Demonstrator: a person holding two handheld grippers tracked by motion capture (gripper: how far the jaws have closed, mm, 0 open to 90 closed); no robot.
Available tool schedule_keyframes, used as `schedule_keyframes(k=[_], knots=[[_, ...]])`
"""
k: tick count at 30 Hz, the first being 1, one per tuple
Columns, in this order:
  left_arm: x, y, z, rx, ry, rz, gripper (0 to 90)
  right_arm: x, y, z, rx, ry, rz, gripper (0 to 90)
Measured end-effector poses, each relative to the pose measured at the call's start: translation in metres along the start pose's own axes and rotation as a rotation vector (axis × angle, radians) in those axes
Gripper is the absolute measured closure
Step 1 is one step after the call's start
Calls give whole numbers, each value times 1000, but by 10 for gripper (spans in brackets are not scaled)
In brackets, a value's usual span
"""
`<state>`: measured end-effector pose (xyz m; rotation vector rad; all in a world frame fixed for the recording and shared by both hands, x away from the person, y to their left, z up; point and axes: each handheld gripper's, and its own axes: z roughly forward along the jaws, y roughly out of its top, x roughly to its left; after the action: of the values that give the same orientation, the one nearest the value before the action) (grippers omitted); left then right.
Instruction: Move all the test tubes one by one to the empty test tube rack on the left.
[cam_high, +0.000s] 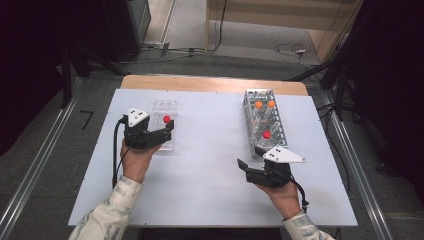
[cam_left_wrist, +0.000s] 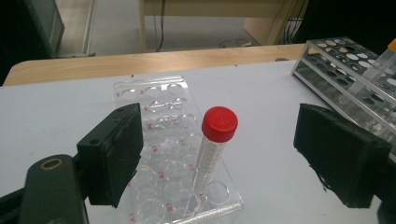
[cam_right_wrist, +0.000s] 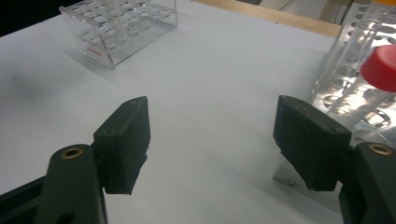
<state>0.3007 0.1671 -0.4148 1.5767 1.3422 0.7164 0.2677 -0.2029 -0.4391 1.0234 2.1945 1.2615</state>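
L gripper (cam_left_wrist: 219, 158) jaws wide, nothing held, red-cap tube (cam_left_wrist: 212, 154) upright btwn them in clear rack (cam_left_wrist: 163, 140) near corner, long axis vertical, pads clear of it; R gripper (cam_right_wrist: 212, 140) also open, empty, beside metal rack (cam_high: 264, 120), farther off.

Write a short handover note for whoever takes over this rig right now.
Left gripper: open, jaws either side of the red-capped tube, not touching it.
Right gripper: open, empty, beside the metal rack.
Done: that tube stands in the clear rack, front row.
In the metal rack: two orange-capped tubes and another red-capped one.
Left, probably: move those across.
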Motion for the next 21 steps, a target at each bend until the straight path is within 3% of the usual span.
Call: schedule_keyframes(k=[21], knots=[[-2, -3, -6, -4, 13, 12, 154, -29, -7, -3, 10, -85, 55, 262]])
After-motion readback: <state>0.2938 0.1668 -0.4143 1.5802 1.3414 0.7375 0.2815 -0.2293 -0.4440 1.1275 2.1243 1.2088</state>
